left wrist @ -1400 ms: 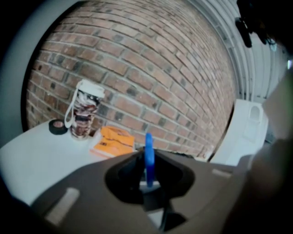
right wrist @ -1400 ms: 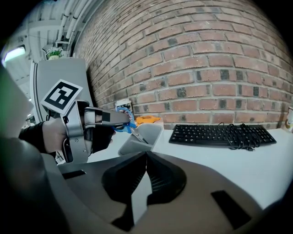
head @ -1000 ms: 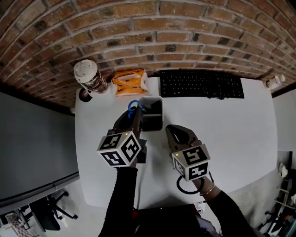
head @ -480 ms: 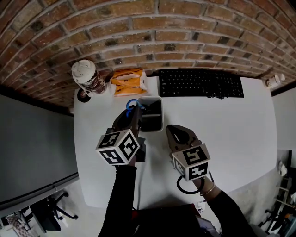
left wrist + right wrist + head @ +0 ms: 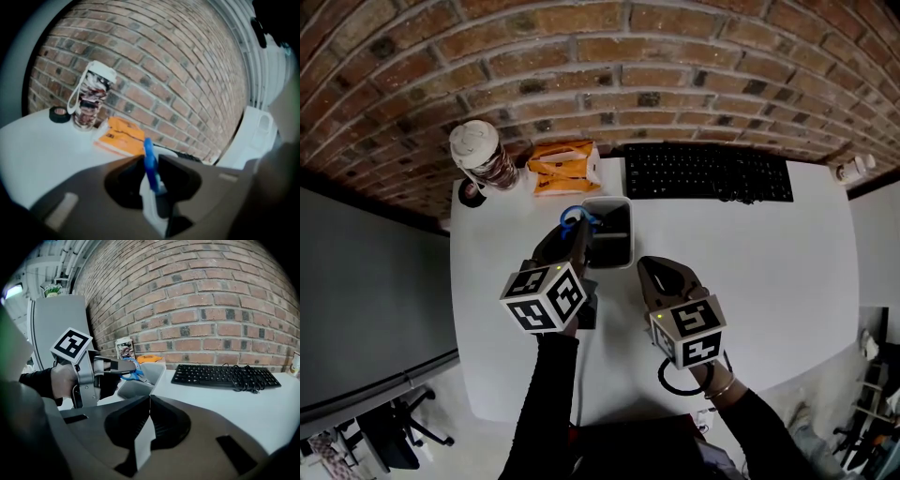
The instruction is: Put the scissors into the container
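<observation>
Jaws of the left gripper (image 5: 151,183) are opening, with the scissors (image 5: 149,160) between them at the container's (image 5: 607,201) ten o'clock. Right gripper (image 5: 149,397) jaws meet, empty.

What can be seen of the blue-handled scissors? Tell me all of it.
The blue-handled scissors have glossy blue plastic finger loops. Little of the blades shows, so their state cannot be judged. They stand handle-up, one loop edge-on between the jaws of the left tool, which are opening around it. In the right gripper view the lower end points down over the left side of the pale grey rectangular plastic container. Whether it touches the container's wall or floor is hidden.
</observation>
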The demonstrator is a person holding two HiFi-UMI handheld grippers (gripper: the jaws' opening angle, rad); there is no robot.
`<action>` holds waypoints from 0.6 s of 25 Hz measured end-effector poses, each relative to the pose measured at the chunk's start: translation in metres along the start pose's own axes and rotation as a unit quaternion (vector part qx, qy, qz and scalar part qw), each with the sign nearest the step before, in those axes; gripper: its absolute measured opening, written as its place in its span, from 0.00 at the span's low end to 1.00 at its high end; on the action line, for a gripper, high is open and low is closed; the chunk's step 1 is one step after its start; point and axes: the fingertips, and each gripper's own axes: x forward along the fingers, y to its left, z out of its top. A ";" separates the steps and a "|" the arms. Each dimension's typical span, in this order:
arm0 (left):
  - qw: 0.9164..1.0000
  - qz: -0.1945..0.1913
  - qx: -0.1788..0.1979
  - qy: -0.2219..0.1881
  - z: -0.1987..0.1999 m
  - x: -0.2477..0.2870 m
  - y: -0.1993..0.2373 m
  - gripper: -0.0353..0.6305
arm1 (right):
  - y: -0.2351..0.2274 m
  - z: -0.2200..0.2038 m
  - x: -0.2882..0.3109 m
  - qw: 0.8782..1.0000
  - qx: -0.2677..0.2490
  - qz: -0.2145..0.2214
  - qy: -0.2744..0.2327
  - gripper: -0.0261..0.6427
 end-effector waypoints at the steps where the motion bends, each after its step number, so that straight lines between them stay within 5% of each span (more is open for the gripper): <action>1: 1.000 -0.001 -0.001 0.000 0.000 0.000 0.001 0.19 | 0.000 -0.001 0.000 1.000 0.000 -0.001 0.001 0.05; 15: 1.000 -0.002 -0.009 -0.001 -0.003 -0.022 0.010 0.26 | 0.012 -0.006 -0.003 1.000 0.008 -0.005 0.002 0.05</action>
